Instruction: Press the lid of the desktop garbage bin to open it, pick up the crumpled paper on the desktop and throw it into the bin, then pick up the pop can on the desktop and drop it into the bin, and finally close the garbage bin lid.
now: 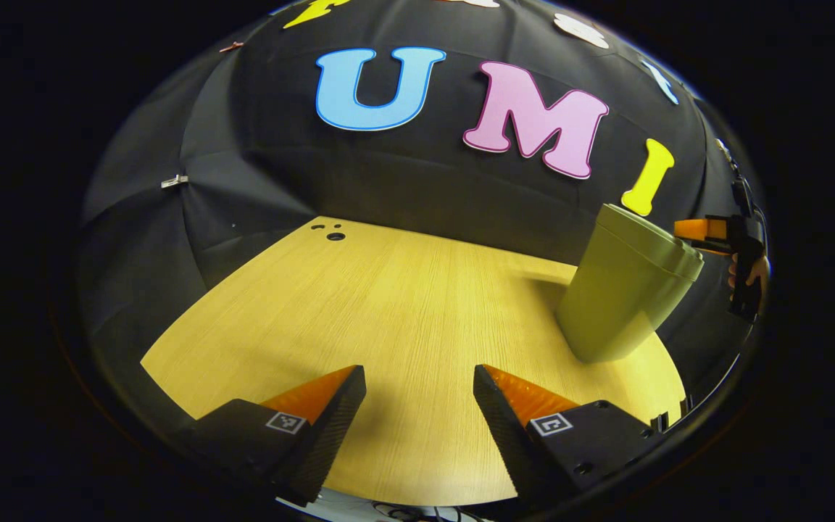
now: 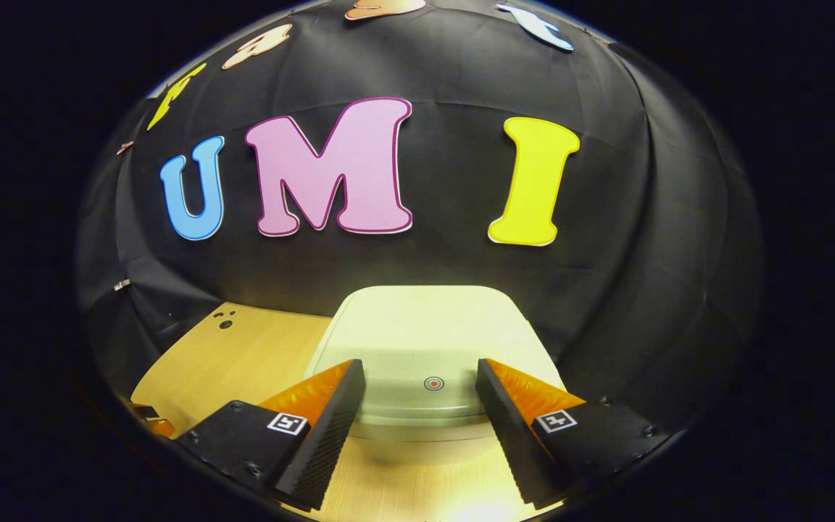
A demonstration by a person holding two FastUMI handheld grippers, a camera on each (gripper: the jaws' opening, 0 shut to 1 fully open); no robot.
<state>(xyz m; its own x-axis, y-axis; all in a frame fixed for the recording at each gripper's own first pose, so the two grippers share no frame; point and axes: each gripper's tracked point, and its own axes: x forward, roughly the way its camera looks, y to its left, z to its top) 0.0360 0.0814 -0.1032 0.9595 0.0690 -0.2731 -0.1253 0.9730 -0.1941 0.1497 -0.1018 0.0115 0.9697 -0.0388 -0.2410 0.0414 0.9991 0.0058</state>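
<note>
Olive-green plastic forms the garbage bin (image 1: 624, 293), which stands upright on the pale wood-grain worktop (image 1: 403, 319) at about three o'clock in the left gripper view, close to the black cloth wall. Its lid (image 1: 653, 239) sits down on the body, closed. Just past the bin's top edge, at about two o'clock from it, the right gripper (image 1: 693, 230) reaches in level with the lid, with a person's hand (image 1: 751, 272) wrapped around its handle; from this angle whether it touches the lid cannot be told.

At six o'clock in the same view the left gripper (image 1: 419, 388) hangs above bare worktop, its two fingers (image 1: 330, 406) spread wide apart with nothing between them. A few small dark holes (image 1: 332, 232) mark the worktop's far corner at about eleven o'clock.

From the right gripper view the bin lid (image 2: 425, 333) lies directly ahead at twelve o'clock, looking pale and rounded, with a small round ringed mark (image 2: 433, 383) near its front edge. The right gripper (image 2: 420, 388) has its fingers (image 2: 508, 413) held open, one on either side of that mark, above the front of the lid; neither finger visibly presses on it. Worktop shows to the bin's nine o'clock side.
</note>
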